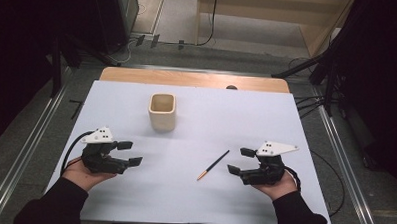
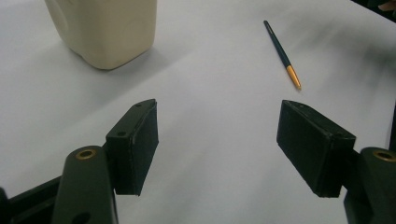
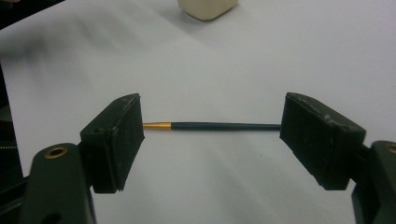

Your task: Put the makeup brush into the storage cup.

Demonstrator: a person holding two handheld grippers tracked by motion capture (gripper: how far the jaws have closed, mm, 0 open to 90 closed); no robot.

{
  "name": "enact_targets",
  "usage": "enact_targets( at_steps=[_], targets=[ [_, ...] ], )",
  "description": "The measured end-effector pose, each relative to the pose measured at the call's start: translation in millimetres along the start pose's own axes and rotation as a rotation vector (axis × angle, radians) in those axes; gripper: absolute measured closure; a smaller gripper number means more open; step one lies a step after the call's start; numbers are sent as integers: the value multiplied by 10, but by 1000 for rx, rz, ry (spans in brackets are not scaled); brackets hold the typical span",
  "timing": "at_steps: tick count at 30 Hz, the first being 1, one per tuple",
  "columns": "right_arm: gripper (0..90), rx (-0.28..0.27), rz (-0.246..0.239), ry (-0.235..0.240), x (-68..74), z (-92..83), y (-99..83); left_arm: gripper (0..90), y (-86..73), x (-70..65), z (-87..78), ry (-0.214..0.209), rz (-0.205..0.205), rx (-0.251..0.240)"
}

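Observation:
A dark pen with an orange tip (image 1: 213, 164) lies flat on the white table sheet (image 1: 193, 192), right of centre. A cream square cup (image 1: 162, 111) stands upright farther back. My right gripper (image 1: 240, 161) rests open just right of the pen; in the right gripper view the pen (image 3: 212, 125) lies crosswise beyond the wide-apart jaws, nothing between them. My left gripper (image 1: 129, 153) sits open at the left, pointing right. Its own view shows the cup (image 2: 105, 30) at upper left and the pen (image 2: 282, 53) at upper right, both beyond the jaws.
The wooden table edge (image 1: 192, 79) runs along the back. Metal rails (image 1: 345, 157) flank the table on both sides, with cables on the floor at the right. Dark stands and equipment sit at the far corners.

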State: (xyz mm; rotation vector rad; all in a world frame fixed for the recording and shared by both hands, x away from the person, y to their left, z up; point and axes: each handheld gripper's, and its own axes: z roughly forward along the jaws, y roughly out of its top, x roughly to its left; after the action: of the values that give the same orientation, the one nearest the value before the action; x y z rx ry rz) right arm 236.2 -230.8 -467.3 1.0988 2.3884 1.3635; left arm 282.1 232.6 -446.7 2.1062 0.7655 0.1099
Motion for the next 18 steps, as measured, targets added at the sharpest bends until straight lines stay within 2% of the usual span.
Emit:
enact_targets(
  at_steps=[3,7,12,18],
  targets=[
    [235,-1,2,-9,-8,-7,-2,306,4,3,11,2,-5,15],
    [250,-11,-9,-20,-8,-26,-2,306,11,-15,18,-8,6,11],
    [254,-21,-9,-20,-12,-36,5,306,4,-14,19,0,13,17],
    [254,-5,-15,-21,-12,-24,-1,307,-8,-9,37,7,23,27]
  ],
)
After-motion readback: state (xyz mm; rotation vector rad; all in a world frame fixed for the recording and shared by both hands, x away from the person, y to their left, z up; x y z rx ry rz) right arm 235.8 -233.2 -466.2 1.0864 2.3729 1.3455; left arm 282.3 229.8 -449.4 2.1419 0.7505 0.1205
